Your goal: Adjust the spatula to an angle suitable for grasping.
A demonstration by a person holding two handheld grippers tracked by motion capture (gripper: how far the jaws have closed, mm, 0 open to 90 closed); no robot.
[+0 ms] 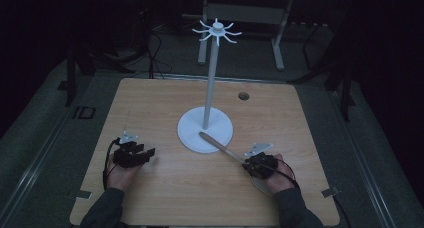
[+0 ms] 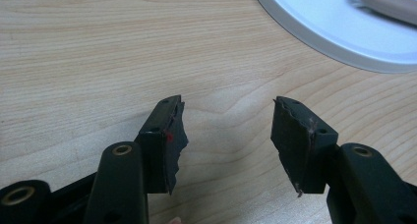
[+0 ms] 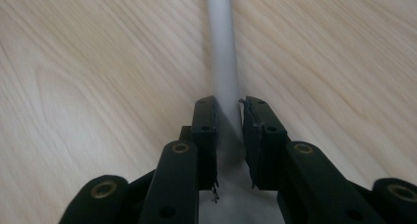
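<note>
I have the right tongs [image 1: 248, 163] pinching the spoon [image 1: 222, 148]; the left tongs [image 1: 149, 154] rest spread and empty.

In the high view my right hand [image 1: 272, 175] sits at lower right, its tongs aimed up-left along the spoon's handle, whose far end lies on the white stand base [image 1: 192, 133] at frame centre. The right gripper view shows the pale handle [image 3: 223, 76] running up between the two pads, which press it from both sides. My left hand [image 1: 120, 173] lies at lower left, pointing right toward the base; the left gripper view shows bare wood between its jaws. I see no readable writing. The desk [image 1: 150, 103] is light wood grain; the room beyond is dark, with another table's legs at upper centre.
</note>
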